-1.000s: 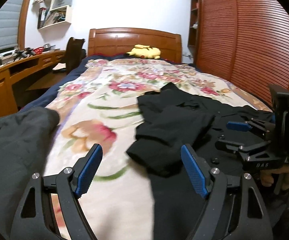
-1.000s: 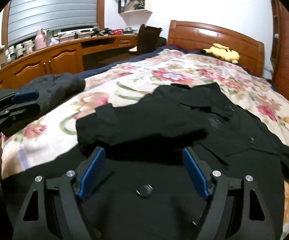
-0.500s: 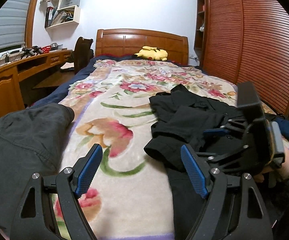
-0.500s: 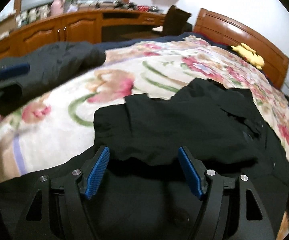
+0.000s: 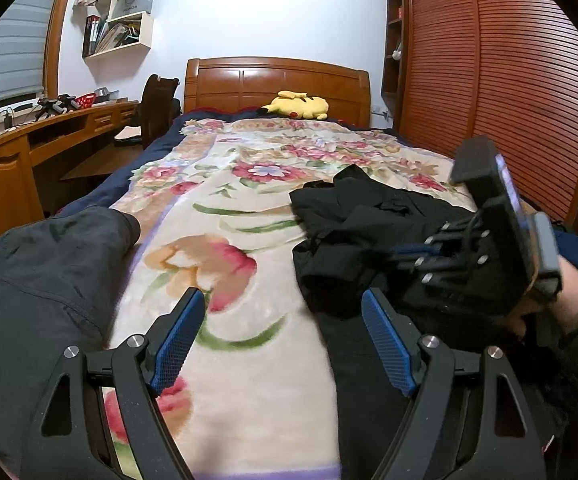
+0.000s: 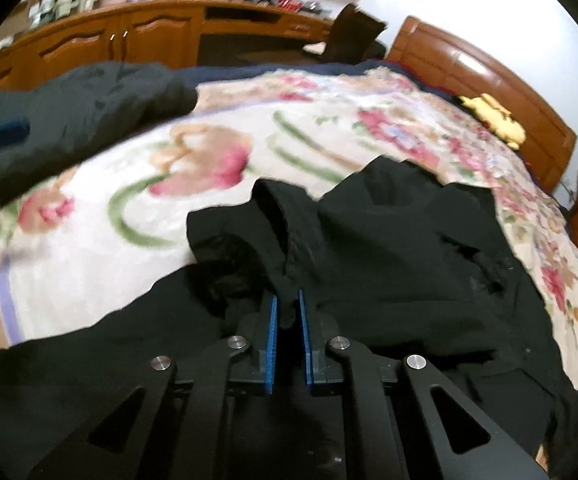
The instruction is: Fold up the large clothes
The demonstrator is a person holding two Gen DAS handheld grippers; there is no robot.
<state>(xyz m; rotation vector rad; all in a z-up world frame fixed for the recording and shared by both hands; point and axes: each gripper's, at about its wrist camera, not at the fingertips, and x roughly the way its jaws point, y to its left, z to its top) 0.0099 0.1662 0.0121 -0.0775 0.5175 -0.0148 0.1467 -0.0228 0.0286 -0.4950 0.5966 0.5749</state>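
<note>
A black shirt [image 5: 373, 232] lies partly folded on the floral blanket [image 5: 217, 216], right of centre. In the right wrist view my right gripper [image 6: 287, 312] is shut on a bunched fold of the black shirt [image 6: 389, 248], which rises between its blue pads. In the left wrist view that gripper [image 5: 417, 250] sits low on the shirt at the right, held by a hand. My left gripper [image 5: 281, 344] is open and empty, above bare blanket just left of the shirt's edge.
A dark grey garment [image 5: 37, 272] lies on the bed's left edge. A yellow plush toy [image 5: 299, 105] rests by the wooden headboard [image 5: 277, 80]. A wooden desk [image 5: 17, 148] and chair [image 5: 155, 108] stand left, a slatted wardrobe [image 5: 501, 92] right.
My right gripper has closed from wide open onto a fold of the black shirt and bunched it up. My left gripper has drawn back and left, staying open.
</note>
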